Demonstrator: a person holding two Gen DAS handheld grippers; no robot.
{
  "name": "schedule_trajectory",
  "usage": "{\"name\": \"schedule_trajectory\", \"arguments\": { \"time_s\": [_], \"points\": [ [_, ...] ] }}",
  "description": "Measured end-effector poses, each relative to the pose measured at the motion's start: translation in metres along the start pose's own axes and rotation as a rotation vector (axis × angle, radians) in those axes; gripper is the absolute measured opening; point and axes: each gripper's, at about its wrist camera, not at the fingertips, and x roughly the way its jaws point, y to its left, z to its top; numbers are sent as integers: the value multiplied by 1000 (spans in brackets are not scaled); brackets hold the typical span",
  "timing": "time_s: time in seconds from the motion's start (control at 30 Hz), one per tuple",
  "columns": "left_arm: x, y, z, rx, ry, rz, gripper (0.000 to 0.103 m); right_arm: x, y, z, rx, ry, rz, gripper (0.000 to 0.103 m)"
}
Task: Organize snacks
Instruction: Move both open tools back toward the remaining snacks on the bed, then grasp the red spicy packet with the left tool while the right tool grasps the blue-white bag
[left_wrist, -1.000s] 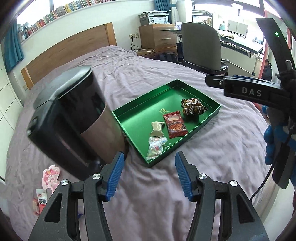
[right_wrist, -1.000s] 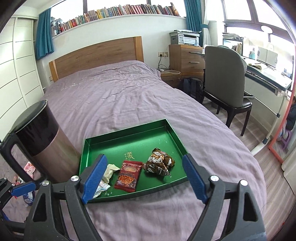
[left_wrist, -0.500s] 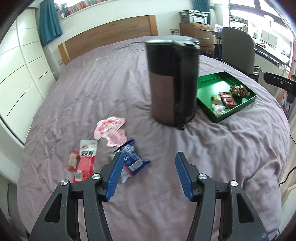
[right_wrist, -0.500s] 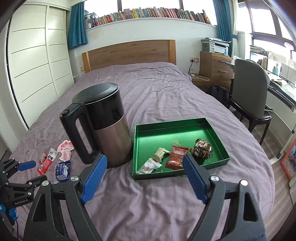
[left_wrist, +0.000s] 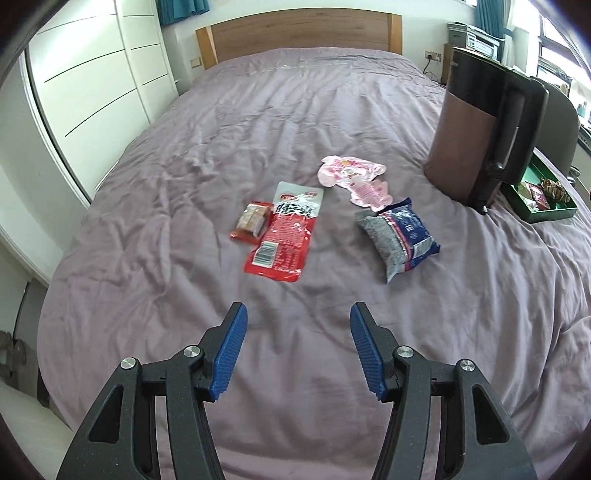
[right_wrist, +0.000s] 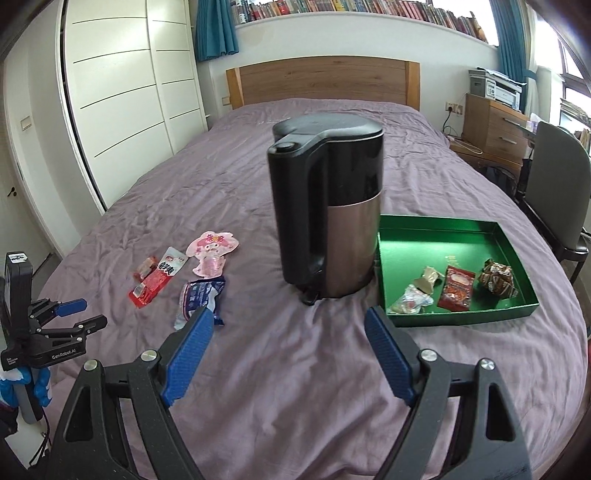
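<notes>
Several loose snacks lie on the purple bed: a long red packet, a small red packet, a pink character packet and a blue-grey packet. My left gripper hangs open and empty just short of them. A green tray at the right holds several snacks, among them a red packet and a brown wrapped one. My right gripper is open and empty, in front of the kettle; the left gripper shows at its far left.
A tall black and copper kettle stands on the bed between the loose snacks and the tray. A wooden headboard is at the far end, white wardrobes on the left, a chair and a drawer unit on the right.
Both grippers swung left, away from the tray. The left one now faces the loose snacks, with the kettle shifted to its right edge. Both stayed open and empty.
</notes>
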Motion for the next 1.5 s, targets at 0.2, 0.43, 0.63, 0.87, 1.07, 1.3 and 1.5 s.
{"name": "schedule_trajectory", "arguments": {
  "time_s": [0.2,0.43,0.63,0.87,1.07,1.3,1.5],
  "points": [
    [20,28,-1,-38,25,-4,52,42,34,-1,-40,70,52,103],
    [52,30,13,-15,59,-84,52,102,65,0,-57,157,109,103],
    [92,32,34,-27,114,-142,52,147,81,4,-64,221,131,103],
    [128,34,50,-19,158,-155,52,187,98,5,-100,282,139,103],
    [147,30,60,5,183,-145,56,213,108,8,-130,320,126,103],
    [164,27,66,-18,209,-155,57,239,113,7,-129,370,131,103],
    [173,32,70,-72,229,-177,56,249,112,4,-152,392,117,103]
  ]
}}
